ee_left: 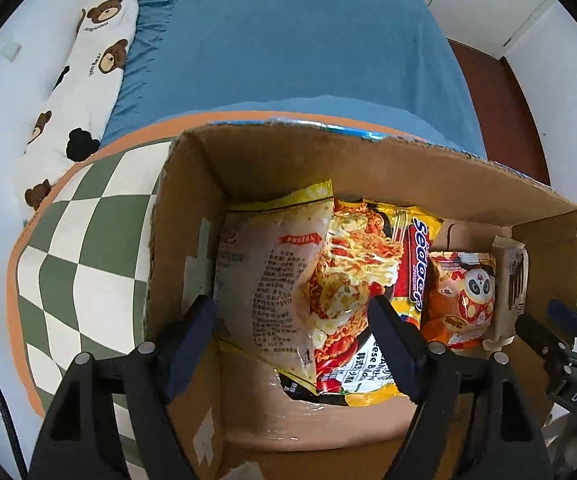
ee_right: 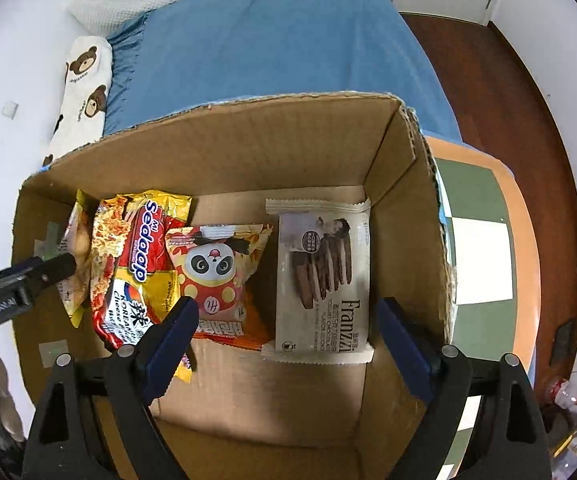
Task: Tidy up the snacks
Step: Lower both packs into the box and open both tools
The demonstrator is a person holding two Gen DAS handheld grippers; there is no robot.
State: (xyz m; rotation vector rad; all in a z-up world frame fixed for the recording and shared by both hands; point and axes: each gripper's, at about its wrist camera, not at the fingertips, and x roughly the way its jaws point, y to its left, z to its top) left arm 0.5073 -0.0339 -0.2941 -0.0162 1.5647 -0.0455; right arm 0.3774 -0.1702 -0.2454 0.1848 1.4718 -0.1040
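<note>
An open cardboard box (ee_left: 288, 152) (ee_right: 268, 140) holds a row of snacks. From left to right they are a pale pack with yellow edges (ee_left: 264, 272), a Sedaap noodle pack (ee_left: 360, 272) (ee_right: 136, 256), a panda snack bag (ee_left: 464, 292) (ee_right: 212, 272) and a beige Franzzi cookie pack (ee_right: 322, 276) (ee_left: 510, 280). My left gripper (ee_left: 292, 320) hangs open over the pale pack and noodles, its pads clear of them. My right gripper (ee_right: 288, 312) is open astride the Franzzi pack without touching it. All the packs lie on the box floor.
The box sits on a green-and-white checkered surface with an orange rim (ee_left: 88, 240) (ee_right: 484, 208). A bed with a blue sheet (ee_left: 288, 40) lies beyond. A bear-print pillow (ee_left: 88, 80) is at the left and wooden floor (ee_right: 508, 100) at the right.
</note>
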